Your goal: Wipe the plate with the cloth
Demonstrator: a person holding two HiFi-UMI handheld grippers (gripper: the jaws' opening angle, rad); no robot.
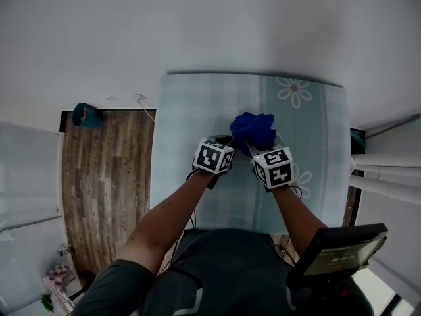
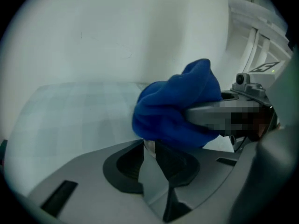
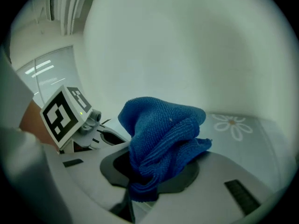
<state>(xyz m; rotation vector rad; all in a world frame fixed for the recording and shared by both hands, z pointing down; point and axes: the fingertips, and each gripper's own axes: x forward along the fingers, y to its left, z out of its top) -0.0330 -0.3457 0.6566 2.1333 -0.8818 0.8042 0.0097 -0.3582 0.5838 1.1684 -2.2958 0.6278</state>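
The checked bench [image 1: 197,104] backs onto a bare wall, with open room ahead of both claws. The left claw [image 1: 225,143] is closed on a thin pale edge, probably the plate [image 2: 149,146], to steady it. Just right of it, the right claw [image 3: 140,188] is clamped on the bunched blue cloth [image 3: 163,134], ready to rub.
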